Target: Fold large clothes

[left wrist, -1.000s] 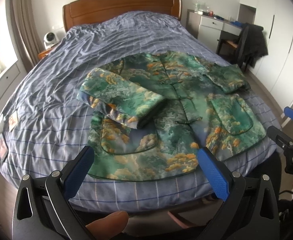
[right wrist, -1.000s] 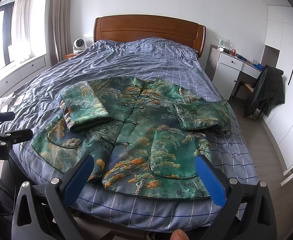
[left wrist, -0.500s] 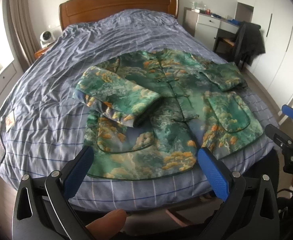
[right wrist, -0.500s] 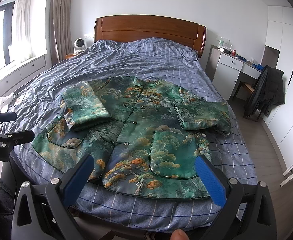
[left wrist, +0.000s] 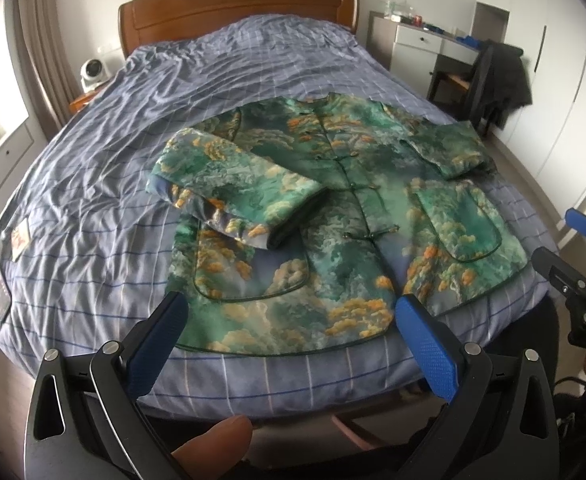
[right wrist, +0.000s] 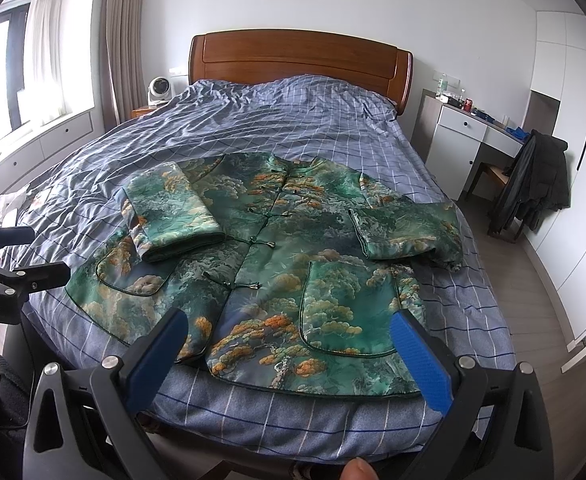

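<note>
Left gripper [left wrist: 289,344] spread wide, empty; since the earlier frame it has tipped slightly, the jacket [left wrist: 345,216] sitting lower ahead. Right gripper [right wrist: 289,354] likewise agape, unmoved. Jacket flat on bed [right wrist: 293,120] beyond both, sleeves folded inward.

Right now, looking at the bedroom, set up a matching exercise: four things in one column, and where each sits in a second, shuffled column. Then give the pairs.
Things:
1. jacket
2. fan
3. dark coat
4. red can

Places:
A. draped over the chair by the desk
B. spread flat on the bed, sleeves folded in
C. on the white desk top
D. on the nightstand left of the headboard

Pairs: 1-B, 2-D, 3-A, 4-C
</note>
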Motion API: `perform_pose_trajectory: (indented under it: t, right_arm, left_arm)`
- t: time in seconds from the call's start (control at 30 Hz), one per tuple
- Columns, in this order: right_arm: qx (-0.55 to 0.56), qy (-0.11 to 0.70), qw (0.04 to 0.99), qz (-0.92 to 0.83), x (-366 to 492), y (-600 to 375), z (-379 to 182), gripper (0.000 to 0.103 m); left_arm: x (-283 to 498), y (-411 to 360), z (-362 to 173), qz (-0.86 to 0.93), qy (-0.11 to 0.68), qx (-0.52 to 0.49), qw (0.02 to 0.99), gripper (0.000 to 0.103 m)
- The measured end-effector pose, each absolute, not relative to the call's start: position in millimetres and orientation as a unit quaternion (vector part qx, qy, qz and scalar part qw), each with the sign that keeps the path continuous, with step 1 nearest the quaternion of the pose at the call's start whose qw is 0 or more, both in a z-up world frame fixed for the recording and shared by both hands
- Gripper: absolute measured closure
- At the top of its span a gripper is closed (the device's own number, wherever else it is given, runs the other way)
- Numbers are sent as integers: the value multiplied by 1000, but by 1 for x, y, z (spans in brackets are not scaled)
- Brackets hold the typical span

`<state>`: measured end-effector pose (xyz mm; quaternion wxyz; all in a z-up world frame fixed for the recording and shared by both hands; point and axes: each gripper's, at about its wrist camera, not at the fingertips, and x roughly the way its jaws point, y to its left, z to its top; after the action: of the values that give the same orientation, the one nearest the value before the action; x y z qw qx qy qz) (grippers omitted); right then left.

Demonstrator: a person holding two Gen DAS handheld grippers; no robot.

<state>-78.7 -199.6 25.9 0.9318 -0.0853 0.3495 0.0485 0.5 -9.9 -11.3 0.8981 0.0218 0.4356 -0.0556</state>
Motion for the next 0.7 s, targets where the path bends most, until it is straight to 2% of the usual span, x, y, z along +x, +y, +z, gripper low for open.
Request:
perform_pose_trajectory:
  t: [0.7]
  right_arm:
    - [-86, 349, 932, 49, -80, -198, 26, 0]
  left_arm:
    - [-4, -10, -11, -56, 435, 29, 898, 0]
